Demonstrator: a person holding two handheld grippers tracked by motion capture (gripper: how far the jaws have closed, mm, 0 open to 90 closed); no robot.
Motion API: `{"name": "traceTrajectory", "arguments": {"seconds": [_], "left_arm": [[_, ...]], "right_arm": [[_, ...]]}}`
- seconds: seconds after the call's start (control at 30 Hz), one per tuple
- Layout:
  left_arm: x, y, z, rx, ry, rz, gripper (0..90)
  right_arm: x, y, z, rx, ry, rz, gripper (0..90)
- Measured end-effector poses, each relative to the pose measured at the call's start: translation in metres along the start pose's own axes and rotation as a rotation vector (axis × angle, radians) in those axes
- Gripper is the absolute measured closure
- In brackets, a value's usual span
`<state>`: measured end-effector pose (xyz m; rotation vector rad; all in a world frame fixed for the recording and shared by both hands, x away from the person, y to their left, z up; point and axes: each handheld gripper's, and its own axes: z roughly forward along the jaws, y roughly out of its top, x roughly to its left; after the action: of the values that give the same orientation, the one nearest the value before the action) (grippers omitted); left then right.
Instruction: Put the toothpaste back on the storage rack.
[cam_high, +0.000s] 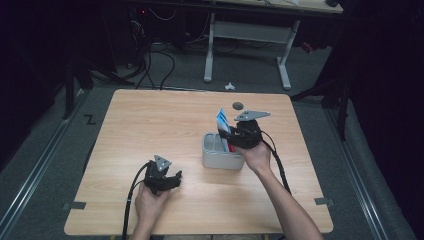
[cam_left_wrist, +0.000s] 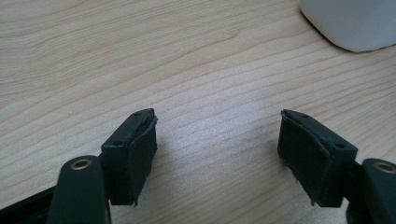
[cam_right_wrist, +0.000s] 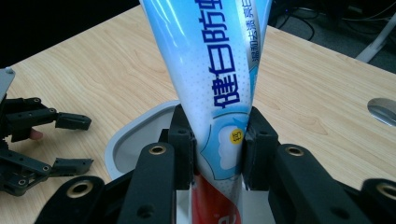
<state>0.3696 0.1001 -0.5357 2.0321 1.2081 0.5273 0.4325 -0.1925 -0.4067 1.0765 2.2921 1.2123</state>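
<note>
A small grey disc (cam_high: 238, 105) is lying on the wooden table (cam_high: 150, 120) beyond the grey bin (cam_high: 216, 158). The right gripper (cam_right_wrist: 218, 140) is pinching a blue-and-white toothpaste tube (cam_right_wrist: 210, 60), printed with Chinese characters, upright over the bin. The left gripper (cam_left_wrist: 217, 135) is resting near the table's front, jaws wide apart, gripping nothing

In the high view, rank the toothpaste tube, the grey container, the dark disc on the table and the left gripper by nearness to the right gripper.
1. Toothpaste tube, clamped in the right gripper.
2. Grey container, directly below it.
3. Dark disc, beyond, toward the table's far edge.
4. Left gripper, far off at the near left.
</note>
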Motion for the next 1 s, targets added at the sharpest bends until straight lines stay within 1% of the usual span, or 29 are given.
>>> {"name": "traceTrajectory", "arguments": {"seconds": [0.1,0.2,0.23,0.53,0.6,0.7,0.77,0.8,1.0], "left_arm": [[0.000,0.000,0.000,0.000,0.000,0.000,28.7],[0.000,0.000,0.000,0.000,0.000,0.000,28.7],[0.000,0.000,0.000,0.000,0.000,0.000,28.8],[0.000,0.000,0.000,0.000,0.000,0.000,28.7],[0.000,0.000,0.000,0.000,0.000,0.000,28.8],[0.000,0.000,0.000,0.000,0.000,0.000,28.8],[0.000,0.000,0.000,0.000,0.000,0.000,28.7],[0.000,0.000,0.000,0.000,0.000,0.000,28.8],[0.000,0.000,0.000,-0.001,0.000,0.000,28.8]], "right_arm": [[0.000,-0.001,0.000,0.002,0.003,0.005,69.8],[-0.001,-0.003,0.002,0.018,0.000,-0.003,69.8],[-0.001,-0.004,0.003,0.024,-0.001,0.004,69.7],[0.000,-0.009,0.006,0.036,-0.003,-0.012,69.6],[0.001,-0.010,0.007,0.041,-0.003,-0.006,69.6],[0.001,-0.012,0.008,0.050,-0.006,-0.011,69.5],[0.001,-0.013,0.009,0.047,-0.004,-0.014,69.5],[0.002,-0.013,0.009,0.046,-0.002,-0.006,69.4],[0.002,-0.017,0.012,0.052,0.001,-0.012,69.1]]}}
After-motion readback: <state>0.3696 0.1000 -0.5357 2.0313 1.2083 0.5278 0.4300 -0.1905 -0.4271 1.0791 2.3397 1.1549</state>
